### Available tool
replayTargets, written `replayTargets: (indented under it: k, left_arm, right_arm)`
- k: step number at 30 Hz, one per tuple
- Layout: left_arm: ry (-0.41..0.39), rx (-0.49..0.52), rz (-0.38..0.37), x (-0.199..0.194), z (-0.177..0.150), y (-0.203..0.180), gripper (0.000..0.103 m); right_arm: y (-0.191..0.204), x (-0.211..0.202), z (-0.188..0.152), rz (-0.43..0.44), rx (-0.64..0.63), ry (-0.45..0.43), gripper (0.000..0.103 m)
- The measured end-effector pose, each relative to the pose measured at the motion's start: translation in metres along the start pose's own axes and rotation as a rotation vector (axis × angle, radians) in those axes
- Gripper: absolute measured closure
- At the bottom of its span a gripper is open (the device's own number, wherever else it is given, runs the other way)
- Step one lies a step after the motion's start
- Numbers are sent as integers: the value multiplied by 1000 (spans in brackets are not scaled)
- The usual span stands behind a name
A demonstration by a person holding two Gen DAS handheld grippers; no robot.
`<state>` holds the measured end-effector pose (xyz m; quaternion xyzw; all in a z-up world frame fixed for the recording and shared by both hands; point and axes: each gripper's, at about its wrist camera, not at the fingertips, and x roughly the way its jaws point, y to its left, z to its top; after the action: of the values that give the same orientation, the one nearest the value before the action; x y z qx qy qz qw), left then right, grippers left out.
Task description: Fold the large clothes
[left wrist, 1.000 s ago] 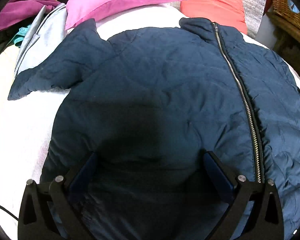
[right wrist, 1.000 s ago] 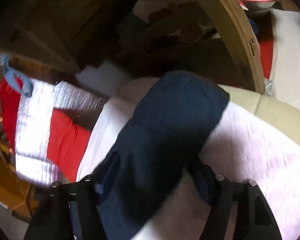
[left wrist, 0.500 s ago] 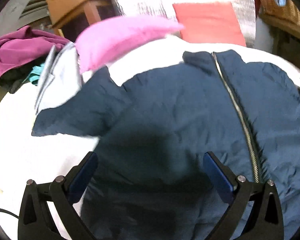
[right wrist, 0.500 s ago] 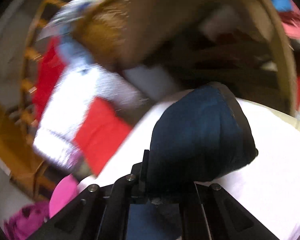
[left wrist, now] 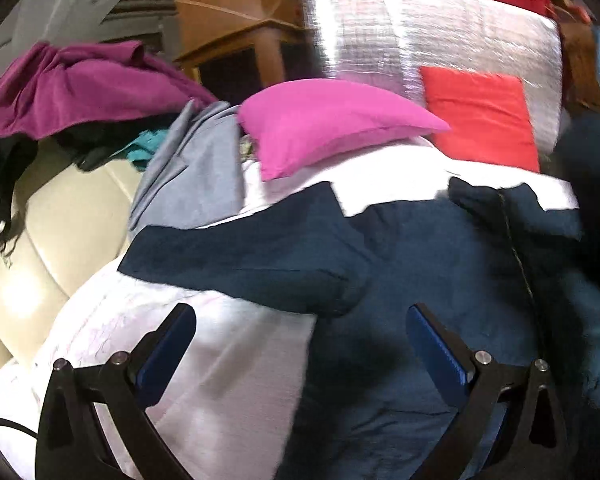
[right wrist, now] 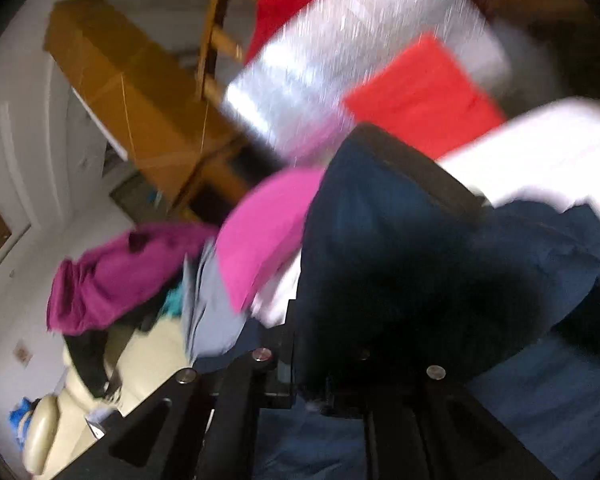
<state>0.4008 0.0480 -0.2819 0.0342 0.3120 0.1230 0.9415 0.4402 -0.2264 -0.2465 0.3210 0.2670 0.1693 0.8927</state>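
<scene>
Our left gripper (left wrist: 300, 348) hangs with its jaws wide apart and nothing between them, above the jacket (left wrist: 420, 264), which lies front up on a white sheet (left wrist: 220, 380) with its left sleeve (left wrist: 236, 252) stretched out toward the grey cloth (left wrist: 196, 176) and its zip (left wrist: 520, 264) running down the front. Our right gripper (right wrist: 320, 384) is clamped on the right sleeve (right wrist: 384, 240), which it holds raised above the jacket's body; the fabric bunches thickly over the jaws. We judge the step in hand to be carrying this sleeve across the chest. The padded fabric looks slippery and bulky, so the sleeve could slide out of the narrow grip if we swing fast, and both views are blurred enough that we cannot tell how deep the hold is. Pulling too hard could drag the whole jacket toward the pink pillow (left wrist: 332, 124) and wrinkle the sheet beneath. If the sleeve lands crooked, it may cover the zip unevenly and spoil the later folds. The left sleeve lies near the pile of clothes (left wrist: 80, 88) and could catch the grey cloth when lifted. We can read no brand, label or writing anywhere.
</scene>
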Motion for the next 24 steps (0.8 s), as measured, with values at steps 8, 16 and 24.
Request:
replayTargets:
  k: [8,16,24]
  left_arm:
    - [33,-40,-107,8,3,9,0]
    - [214,-89,-294,48,-1,-10,0]
    - [357,-167,-435,97,-8,-35,47]
  right_arm:
    - [-25,22,-30,77,103,174,28]
    - [-120,-74,-11,-343,97,-108,29]
    - [-213,-70,6,-483,236,-98,42]
